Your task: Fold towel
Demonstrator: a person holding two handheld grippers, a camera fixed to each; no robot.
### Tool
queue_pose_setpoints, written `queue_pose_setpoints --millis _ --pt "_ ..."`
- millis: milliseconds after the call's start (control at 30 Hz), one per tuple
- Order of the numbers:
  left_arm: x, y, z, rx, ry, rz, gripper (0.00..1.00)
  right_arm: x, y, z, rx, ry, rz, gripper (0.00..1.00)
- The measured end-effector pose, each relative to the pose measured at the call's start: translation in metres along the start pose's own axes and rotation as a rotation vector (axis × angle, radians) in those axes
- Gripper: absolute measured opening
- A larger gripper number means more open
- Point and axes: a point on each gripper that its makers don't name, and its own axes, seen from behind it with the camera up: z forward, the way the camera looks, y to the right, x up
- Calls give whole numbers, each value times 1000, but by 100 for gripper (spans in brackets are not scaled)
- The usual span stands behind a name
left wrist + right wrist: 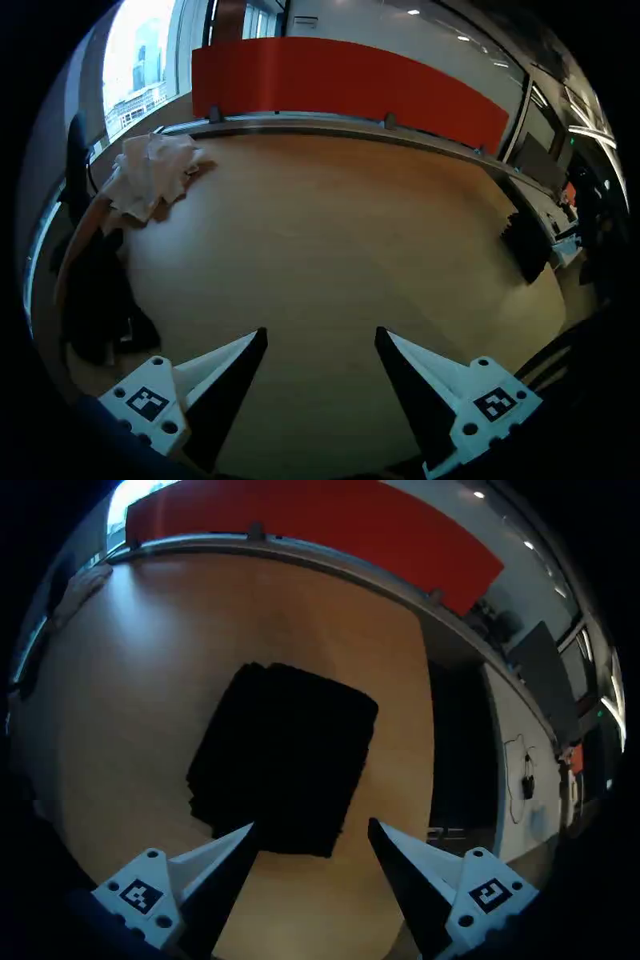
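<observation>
Lying flat on the wooden counter [120,680], the black towel [284,756] forms a neat rectangle just ahead of the right tongs [312,824], its near edge close by their tips; it is too dark to tell how many layers it has. I judge it soft, limp and light, not fragile, with a pile that should grip well; lifted at one point it would sag and bunch, so the two near corners look the best hold, one for each tongs, pinching through the full thickness. The right tongs stand apart and empty, hovering over the near edge and looking down on the cloth; the left tongs [320,330] are likewise apart and empty, held over bare counter [336,240] and facing a pale cloth heap [152,172] well off at the far corner.
</observation>
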Motion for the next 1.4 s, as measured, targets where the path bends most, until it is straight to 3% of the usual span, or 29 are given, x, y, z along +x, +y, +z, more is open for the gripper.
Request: queue_pose_setpoints --millis 167,333,767,867,1167,1400 --pt "4 -3 -1 4 12 -3 100 21 -19 -7 23 72 41 100" --pt "9 -4 -3 8 23 0 100 48 -31 -17 37 173 125 100" --pt "27 -11 -5 28 65 -3 100 101 -33 -53 -20 469 320 100" --pt "29 -11 -4 30 68 0 100 106 -34 -57 -27 503 346 100" --pt "45 -15 -1 48 107 5 100 117 -40 -63 -52 562 347 100" --pt "81 -29 -4 85 211 -4 100 132 -43 -73 -53 623 377 100"
